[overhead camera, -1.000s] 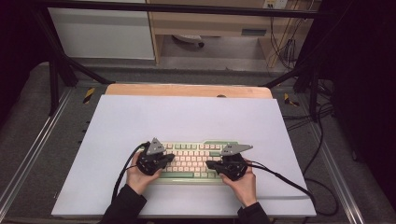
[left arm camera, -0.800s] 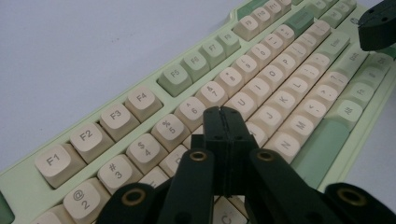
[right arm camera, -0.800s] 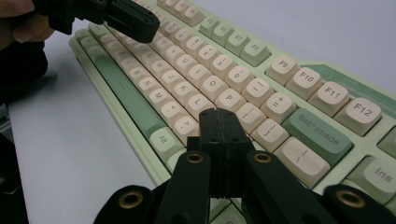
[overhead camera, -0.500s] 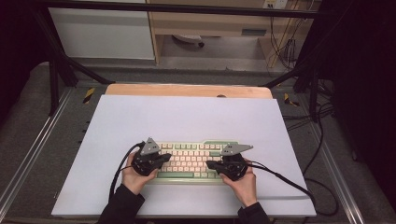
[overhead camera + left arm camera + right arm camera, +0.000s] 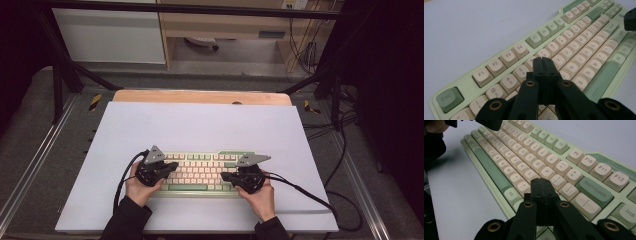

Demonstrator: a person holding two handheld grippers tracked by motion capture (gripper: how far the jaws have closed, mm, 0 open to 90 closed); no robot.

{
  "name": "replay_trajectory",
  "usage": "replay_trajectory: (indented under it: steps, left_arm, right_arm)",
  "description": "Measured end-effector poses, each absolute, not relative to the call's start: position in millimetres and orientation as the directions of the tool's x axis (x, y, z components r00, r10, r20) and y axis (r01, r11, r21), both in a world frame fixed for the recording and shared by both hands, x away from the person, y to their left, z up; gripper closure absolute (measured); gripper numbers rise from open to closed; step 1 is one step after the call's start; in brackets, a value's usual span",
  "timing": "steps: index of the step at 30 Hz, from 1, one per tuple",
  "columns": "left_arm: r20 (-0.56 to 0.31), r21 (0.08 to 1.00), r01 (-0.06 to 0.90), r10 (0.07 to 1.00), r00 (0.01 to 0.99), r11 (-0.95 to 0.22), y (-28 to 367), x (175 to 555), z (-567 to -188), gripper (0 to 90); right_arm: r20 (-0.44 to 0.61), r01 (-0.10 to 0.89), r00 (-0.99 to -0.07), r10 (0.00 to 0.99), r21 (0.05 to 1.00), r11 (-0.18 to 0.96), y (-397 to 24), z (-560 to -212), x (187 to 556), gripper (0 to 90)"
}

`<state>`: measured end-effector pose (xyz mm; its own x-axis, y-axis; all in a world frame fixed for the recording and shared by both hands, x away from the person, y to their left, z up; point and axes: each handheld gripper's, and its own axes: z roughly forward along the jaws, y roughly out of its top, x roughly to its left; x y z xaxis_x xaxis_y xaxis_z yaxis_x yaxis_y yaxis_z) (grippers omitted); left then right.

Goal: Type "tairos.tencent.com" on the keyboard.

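Left gripper view: closed left hand-held gripper (image 5: 543,60) hides several keyboard (image 5: 584,50) keys.

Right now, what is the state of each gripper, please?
Left gripper: closed, holding nothing, tips over the keyboard.
Right gripper: closed, holding nothing, over the same keyboard.

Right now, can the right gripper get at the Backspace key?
Probably yes. The right gripper hangs with jaws shut over the keyboard, and the Backspace key lies close beside its tips with nothing between them.
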<state>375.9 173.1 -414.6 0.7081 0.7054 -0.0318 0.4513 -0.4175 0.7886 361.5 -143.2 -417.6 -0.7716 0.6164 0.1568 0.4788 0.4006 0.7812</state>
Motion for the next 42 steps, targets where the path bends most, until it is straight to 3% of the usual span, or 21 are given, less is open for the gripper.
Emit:
replay_trajectory:
  steps: [42]
  left_arm:
    - [-0.022,0.770,0.470,0.718,0.695,-0.431,183,374,-422,90.0]
  right_arm:
    - [0.157,0.475,-0.774,0.614,0.785,0.398,-143,-417,361,90.0]
